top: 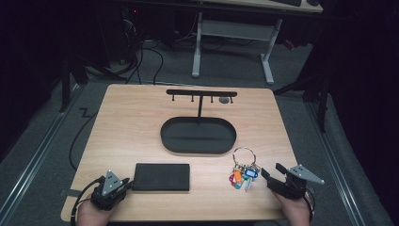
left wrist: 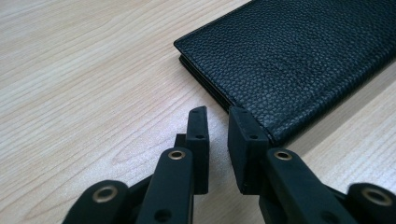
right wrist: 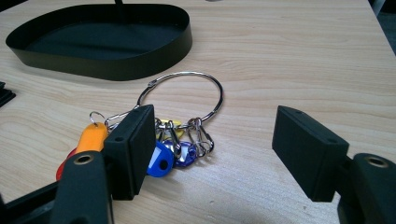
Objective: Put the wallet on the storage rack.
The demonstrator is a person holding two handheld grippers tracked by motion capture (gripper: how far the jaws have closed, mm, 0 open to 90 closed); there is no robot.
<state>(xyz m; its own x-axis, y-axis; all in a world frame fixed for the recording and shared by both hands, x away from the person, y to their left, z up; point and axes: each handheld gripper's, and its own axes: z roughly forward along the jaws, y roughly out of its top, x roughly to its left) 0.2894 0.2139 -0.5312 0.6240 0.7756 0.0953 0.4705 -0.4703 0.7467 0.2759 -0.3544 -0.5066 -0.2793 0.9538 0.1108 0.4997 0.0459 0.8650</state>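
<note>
A black leather wallet (top: 161, 177) (left wrist: 299, 56) lies flat near the table's front edge, left of centre. My left gripper (top: 124, 182) (left wrist: 217, 112) rests just off its near left corner, jaws drawn together to a narrow slit with nothing between them. A bunch of coloured key tags on a large metal ring (top: 243, 169) (right wrist: 187, 98) lies at the front right. My right gripper (top: 271, 169) (right wrist: 212, 116) sits just right of the bunch, low over the table, jaws wide apart. In the right gripper view the tags lie beyond its left jaw; no pad touches them.
A black oval tray (top: 197, 149) (right wrist: 107, 65) stands mid-table, with a black T-shaped hook rack (top: 201, 92) rising from its far side. The wooden table (top: 131, 122) is bare at the left. Beyond the far edge stand the legs of a desk.
</note>
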